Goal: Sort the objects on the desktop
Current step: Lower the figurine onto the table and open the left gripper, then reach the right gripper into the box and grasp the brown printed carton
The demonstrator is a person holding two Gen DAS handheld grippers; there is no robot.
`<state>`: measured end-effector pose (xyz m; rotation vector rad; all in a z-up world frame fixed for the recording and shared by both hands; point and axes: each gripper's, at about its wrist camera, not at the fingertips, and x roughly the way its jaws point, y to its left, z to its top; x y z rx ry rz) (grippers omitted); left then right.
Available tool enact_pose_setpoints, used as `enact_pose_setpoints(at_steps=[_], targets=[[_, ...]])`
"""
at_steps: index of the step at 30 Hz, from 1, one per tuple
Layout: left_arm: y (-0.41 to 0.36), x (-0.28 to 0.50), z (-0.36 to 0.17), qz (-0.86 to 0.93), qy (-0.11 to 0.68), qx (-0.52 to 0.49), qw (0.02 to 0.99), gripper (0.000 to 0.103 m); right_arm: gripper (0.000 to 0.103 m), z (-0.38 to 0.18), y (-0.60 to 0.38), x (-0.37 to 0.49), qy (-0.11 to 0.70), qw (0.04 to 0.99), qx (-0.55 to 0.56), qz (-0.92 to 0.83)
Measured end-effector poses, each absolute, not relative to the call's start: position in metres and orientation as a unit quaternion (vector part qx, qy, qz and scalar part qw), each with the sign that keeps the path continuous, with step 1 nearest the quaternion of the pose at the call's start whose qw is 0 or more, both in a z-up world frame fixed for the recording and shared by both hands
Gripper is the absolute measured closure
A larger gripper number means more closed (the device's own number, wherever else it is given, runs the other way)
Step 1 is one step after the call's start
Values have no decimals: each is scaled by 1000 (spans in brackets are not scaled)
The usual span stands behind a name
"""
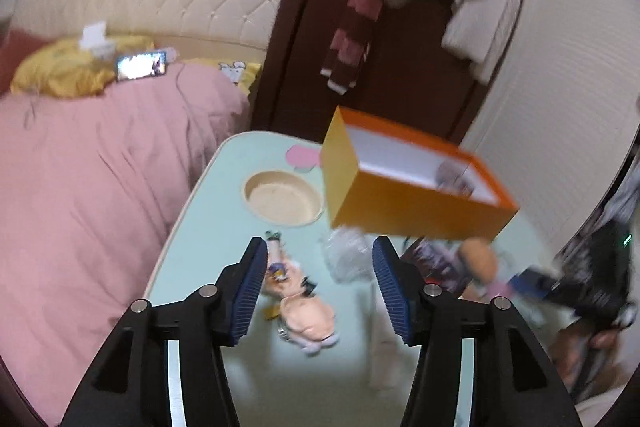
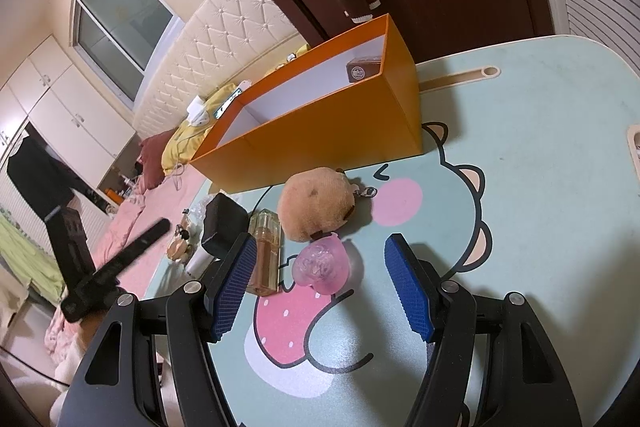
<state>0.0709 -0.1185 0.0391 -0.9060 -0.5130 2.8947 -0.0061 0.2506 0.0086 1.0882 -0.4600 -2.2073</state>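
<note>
Both pairs of blue-padded fingers stand spread wide, pinching nothing. Hovering over the pale green table [image 1: 192, 227], the left gripper [image 1: 320, 281] has a small figurine [image 1: 298, 293] lying between its pads [image 1: 250, 291], apart from both, with a crumpled clear wrapper [image 1: 346, 257] just inside the right-hand pad. Over on the other side, the right gripper [image 2: 322, 287] brackets a translucent pink heart-shaped piece [image 2: 322, 265]; its left pad [image 2: 236, 285] sits right beside an amber glass bottle [image 2: 266, 255], perhaps touching it, though the angle is too poor to be sure.

Only the left wrist view takes in the round recess [image 1: 284, 199] sunk in the tabletop and the pink bedcover [image 1: 92, 195] with a lit phone [image 1: 141, 65] on it, all smeared by motion blur. Only the right wrist view gives a sharp look at the brown plush toy [image 2: 318, 207] with its keyring clasp, the black box [image 2: 222, 229] beside the bottle, and the cartoon print on the table.

Standing open at the table's far side, the orange box [image 2: 320, 131] holds a small brown carton [image 2: 363, 70] with a round label, too small to read. Raised letters on the heart look like "SW".
</note>
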Motion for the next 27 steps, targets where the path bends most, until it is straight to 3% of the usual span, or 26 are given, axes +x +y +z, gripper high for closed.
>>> enact_pose_setpoints(at_steps=[2, 4, 7, 16, 21, 24, 27], targets=[[-123, 70, 39, 937, -186, -296, 28, 44, 36, 10, 249, -7, -172, 313, 417, -836], [-126, 73, 35, 934, -211, -288, 20, 30, 36, 15, 246, -9, -169, 318, 421, -833], [-132, 78, 27, 931, -247, -269, 9, 21, 36, 37, 238, -15, -148, 327, 411, -838], [-135, 72, 14, 925, -265, -273, 11, 21, 36, 113, 168, -86, 65, 292, 415, -859], [-139, 70, 11, 919, -283, -275, 20, 21, 36, 85, 110, -135, 249, 220, 452, -828], [-143, 69, 8, 913, -301, -276, 25, 21, 54, 57, 88, -156, 332, 175, 471, -798], [-146, 68, 6, 907, -314, -278, 28, 21, 59, 36, 79, -171, 380, 133, 488, -774]])
